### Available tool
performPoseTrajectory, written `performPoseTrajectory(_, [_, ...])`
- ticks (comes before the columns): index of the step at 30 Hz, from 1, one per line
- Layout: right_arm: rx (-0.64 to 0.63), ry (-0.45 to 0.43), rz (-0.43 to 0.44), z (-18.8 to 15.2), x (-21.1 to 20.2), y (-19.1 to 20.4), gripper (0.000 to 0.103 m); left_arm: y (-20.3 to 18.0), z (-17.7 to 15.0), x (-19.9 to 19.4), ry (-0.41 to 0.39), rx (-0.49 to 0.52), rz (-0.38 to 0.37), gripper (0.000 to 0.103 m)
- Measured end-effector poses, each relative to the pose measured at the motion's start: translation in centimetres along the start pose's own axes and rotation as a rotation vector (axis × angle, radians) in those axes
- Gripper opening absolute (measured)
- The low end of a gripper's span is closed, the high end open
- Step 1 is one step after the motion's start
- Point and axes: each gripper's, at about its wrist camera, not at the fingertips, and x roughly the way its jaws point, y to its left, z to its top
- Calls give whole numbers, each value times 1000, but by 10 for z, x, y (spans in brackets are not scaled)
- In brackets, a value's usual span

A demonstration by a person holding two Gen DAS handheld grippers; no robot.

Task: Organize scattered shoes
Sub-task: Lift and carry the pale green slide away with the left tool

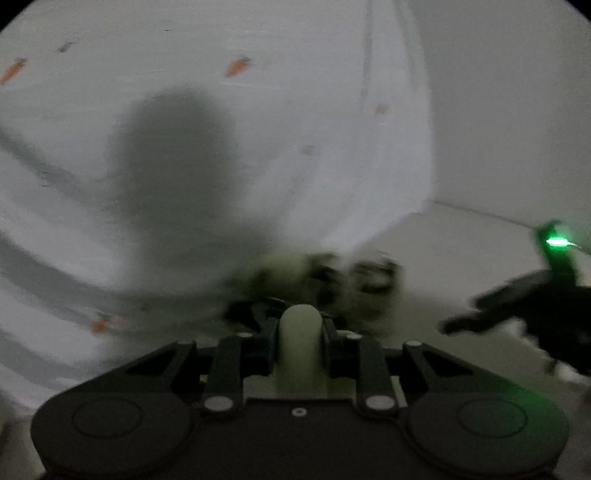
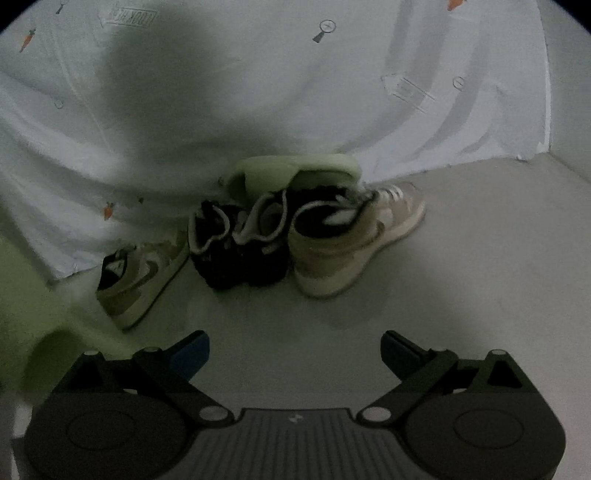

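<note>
A pale green slipper (image 1: 301,354) is clamped between the left gripper (image 1: 301,332) fingers, near a shoe cluster against a hanging white sheet (image 2: 332,92): dark fuzzy shoes (image 2: 240,243), tan sneaker (image 2: 351,236), a stray sneaker (image 2: 144,280) left. Sorting looks partly done. No containers are visible. The right gripper (image 2: 295,350) hovers, fingers apart.

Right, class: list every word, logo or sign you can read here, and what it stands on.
"LOOK" then unclear letters, printed upside down: white sheet.
Swoosh logo, no words: tan sneaker.
Second boxed print on the sheet: too faint to read.
Left wrist view: too blurred, nothing readable.
</note>
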Motion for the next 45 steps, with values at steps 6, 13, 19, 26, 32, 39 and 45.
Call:
performPoseTrajectory(6, [5, 10, -15, -12, -16, -11, 99, -18, 5, -12, 3, -57, -362, 25])
performPoseTrajectory(13, [27, -6, -36, -9, -19, -24, 99, -25, -3, 58, 2, -92, -448, 16])
performPoseTrajectory(19, [49, -10, -56, 5, -3, -35, 99, -2, -5, 133, 31, -137, -442, 16])
performPoseTrajectory(26, [58, 20, -78, 35, 40, -47, 99, 27, -9, 198, 29, -275, -238, 71])
performPoseTrajectory(32, [74, 22, -73, 63, 77, -58, 99, 73, 11, 272, -54, -426, 43, 78])
performPoseTrajectory(39, [128, -67, -96, 116, 125, -75, 99, 121, 42, 387, 28, -479, 100, 79])
performPoseTrajectory(45, [95, -84, -104, 133, 154, -83, 99, 165, 47, 448, 194, -627, 19, 79])
